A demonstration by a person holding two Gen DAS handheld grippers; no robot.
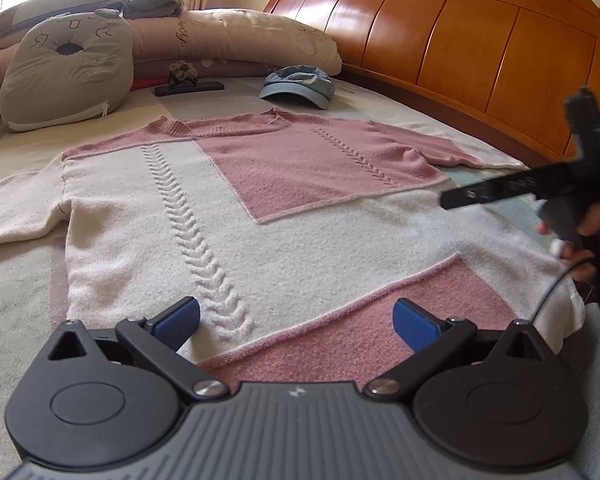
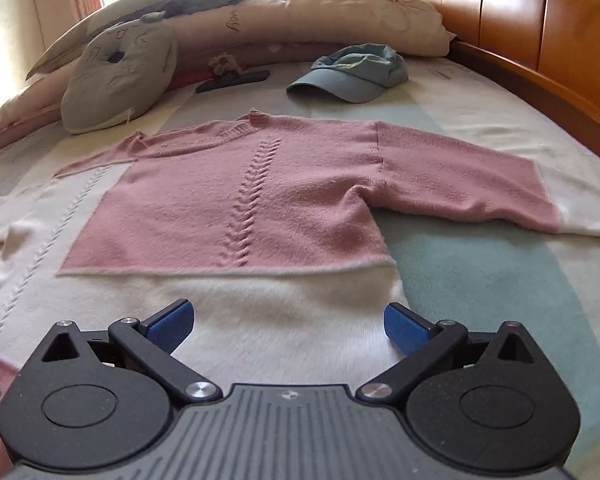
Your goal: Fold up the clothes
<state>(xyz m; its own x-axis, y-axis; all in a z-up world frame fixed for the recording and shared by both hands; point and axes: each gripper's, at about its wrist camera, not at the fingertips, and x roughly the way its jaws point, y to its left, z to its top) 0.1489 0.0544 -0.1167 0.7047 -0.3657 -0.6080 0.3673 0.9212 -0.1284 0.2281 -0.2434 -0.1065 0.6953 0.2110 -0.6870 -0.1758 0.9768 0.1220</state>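
So the fuzzy pink-and-white knit sweater (image 2: 236, 204) is lying flat on the striped bedsheet (image 2: 480, 280), front up. Both claws, left gripper (image 1: 296, 322) and right gripper (image 2: 288, 326), hover wide open over its hem, empty. A blue cap (image 2: 352, 74) sits beyond its collar.

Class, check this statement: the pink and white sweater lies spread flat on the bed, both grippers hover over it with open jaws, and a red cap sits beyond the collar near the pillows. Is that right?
One detail is wrong: the cap is light blue, not red, as the right wrist view shows. The rest holds: the sweater lies flat, and the left gripper and right gripper both have open jaws.
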